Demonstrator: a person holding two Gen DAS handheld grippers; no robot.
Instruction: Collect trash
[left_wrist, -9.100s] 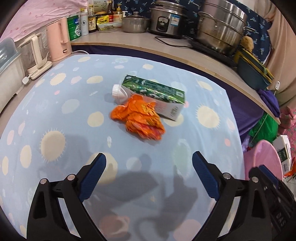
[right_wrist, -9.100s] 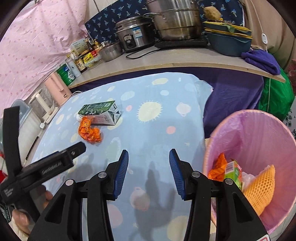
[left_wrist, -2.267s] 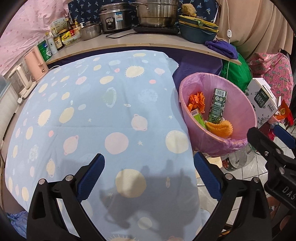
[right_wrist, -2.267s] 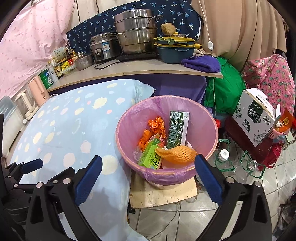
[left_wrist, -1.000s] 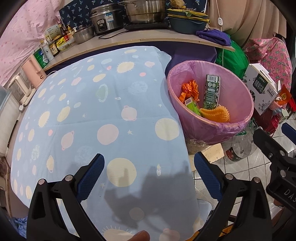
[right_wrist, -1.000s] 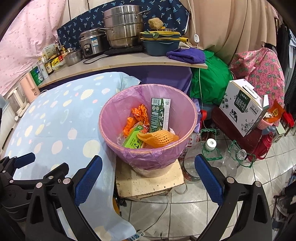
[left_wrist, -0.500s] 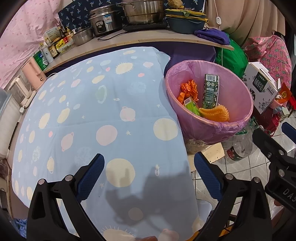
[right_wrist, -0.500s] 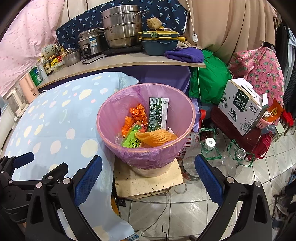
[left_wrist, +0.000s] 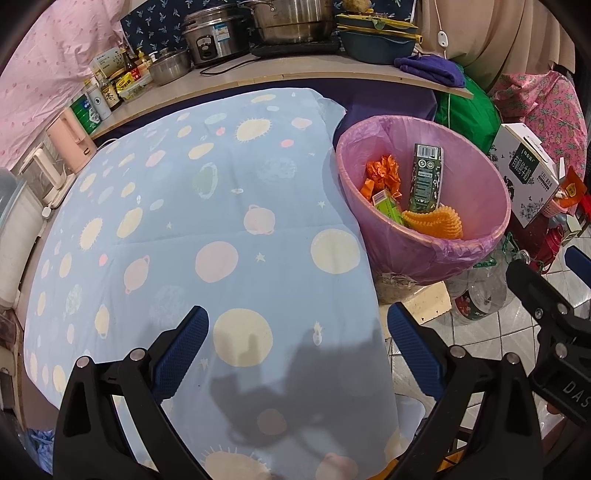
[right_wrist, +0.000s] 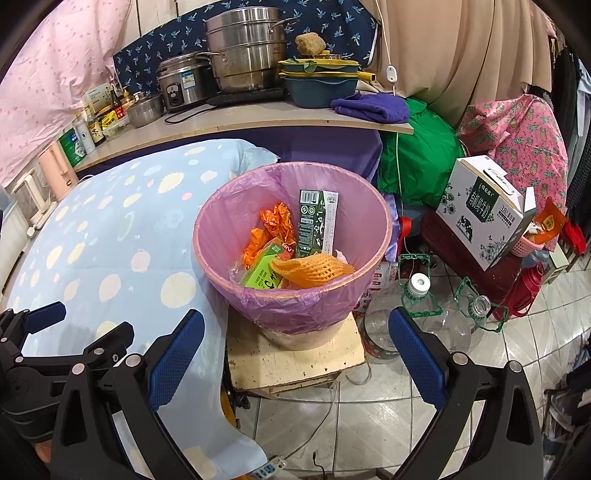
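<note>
Straight ahead of the right gripper (right_wrist: 295, 354) stands one pink bin (right_wrist: 384, 221), lower than the fingers, so this hand is the nearer; from the left gripper (left_wrist: 297, 350) the bin (left_wrist: 502, 221) lies ahead and off to the right. Both pairs of fingers gape wide and carry nothing. Inside I count one green carton (right_wrist: 314, 225) standing on end, one crumpled orange wrapper (right_wrist: 275, 218), one small green box (right_wrist: 264, 271) and one orange foam net (right_wrist: 310, 271). No rubbish shows on the blue-clothed desk (left_wrist: 184, 221), so collecting looks finished.

"DAS" on right hand-held gripper (left_wrist: 576, 266) body; Chinese print on white carton box (right_wrist: 484, 214) unreadable.
</note>
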